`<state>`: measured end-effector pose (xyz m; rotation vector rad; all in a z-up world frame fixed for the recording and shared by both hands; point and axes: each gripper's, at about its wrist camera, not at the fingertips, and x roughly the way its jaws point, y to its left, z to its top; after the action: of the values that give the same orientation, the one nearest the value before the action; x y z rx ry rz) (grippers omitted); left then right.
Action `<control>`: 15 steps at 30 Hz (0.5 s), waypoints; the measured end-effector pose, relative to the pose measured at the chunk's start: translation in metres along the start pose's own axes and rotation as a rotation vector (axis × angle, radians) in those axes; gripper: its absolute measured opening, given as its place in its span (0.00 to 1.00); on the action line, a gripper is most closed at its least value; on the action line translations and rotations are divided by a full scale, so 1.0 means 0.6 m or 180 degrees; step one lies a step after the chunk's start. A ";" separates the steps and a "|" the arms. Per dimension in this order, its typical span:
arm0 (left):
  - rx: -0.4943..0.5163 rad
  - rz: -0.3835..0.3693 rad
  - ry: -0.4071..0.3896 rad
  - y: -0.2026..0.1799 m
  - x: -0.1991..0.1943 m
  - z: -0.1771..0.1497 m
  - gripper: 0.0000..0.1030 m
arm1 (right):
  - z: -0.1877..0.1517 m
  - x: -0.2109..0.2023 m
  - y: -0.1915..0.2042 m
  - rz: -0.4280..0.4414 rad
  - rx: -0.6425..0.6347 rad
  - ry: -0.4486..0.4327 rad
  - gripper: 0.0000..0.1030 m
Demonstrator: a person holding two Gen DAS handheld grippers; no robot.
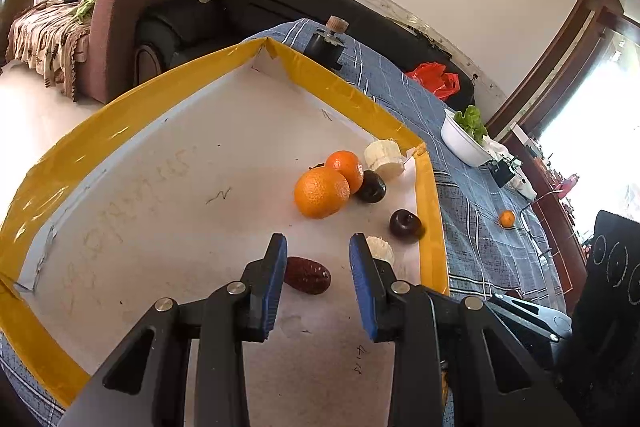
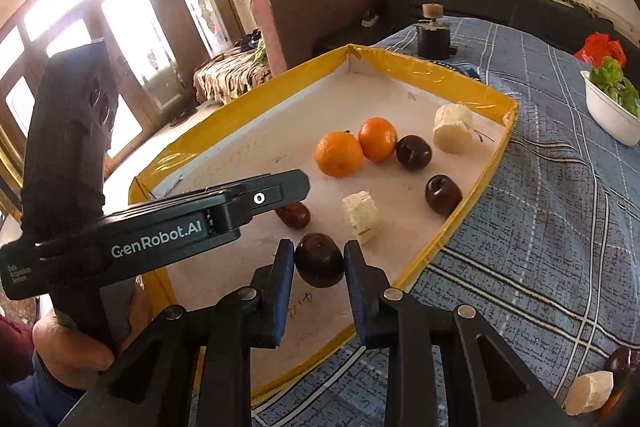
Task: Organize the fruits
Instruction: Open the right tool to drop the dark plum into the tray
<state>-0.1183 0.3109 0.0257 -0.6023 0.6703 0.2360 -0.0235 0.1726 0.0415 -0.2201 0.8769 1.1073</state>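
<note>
A yellow-rimmed white tray (image 1: 430, 203) (image 2: 480, 171) holds two oranges (image 1: 322, 192) (image 2: 339, 153), two dark plums (image 1: 406, 223) (image 2: 441, 194), two pale banana pieces (image 1: 383, 155) (image 2: 453, 127) and a dark red date (image 1: 307, 275) (image 2: 294, 215). My left gripper (image 1: 318, 249) is open and empty, just above the date. It shows in the right wrist view (image 2: 294, 187) over the date. My right gripper (image 2: 319, 258) is shut on a dark plum (image 2: 319, 259), held above the tray's near part.
A blue checked cloth (image 2: 540, 187) covers the table. A small orange (image 1: 507, 218) lies on it. A white bowl of greens (image 2: 612, 109), a black jar (image 2: 433, 37) and a red bag (image 2: 602, 49) stand farther back. A banana piece (image 2: 591, 393) and a plum (image 2: 618, 361) lie bottom right.
</note>
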 end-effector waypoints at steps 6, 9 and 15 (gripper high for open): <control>-0.0010 0.0006 -0.0008 0.000 0.000 -0.001 0.31 | -0.001 -0.009 -0.002 0.0019 0.0049 -0.0033 0.29; -0.0019 0.0003 -0.0011 0.002 -0.001 -0.002 0.33 | 0.000 -0.017 -0.004 0.0053 0.0087 -0.0075 0.29; -0.0012 0.0005 -0.0016 0.001 -0.003 -0.001 0.36 | 0.005 -0.037 -0.016 0.0114 0.0217 -0.0172 0.31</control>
<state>-0.1203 0.3110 0.0259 -0.6047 0.6658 0.2402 -0.0175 0.1546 0.0564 -0.1181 0.8717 1.1099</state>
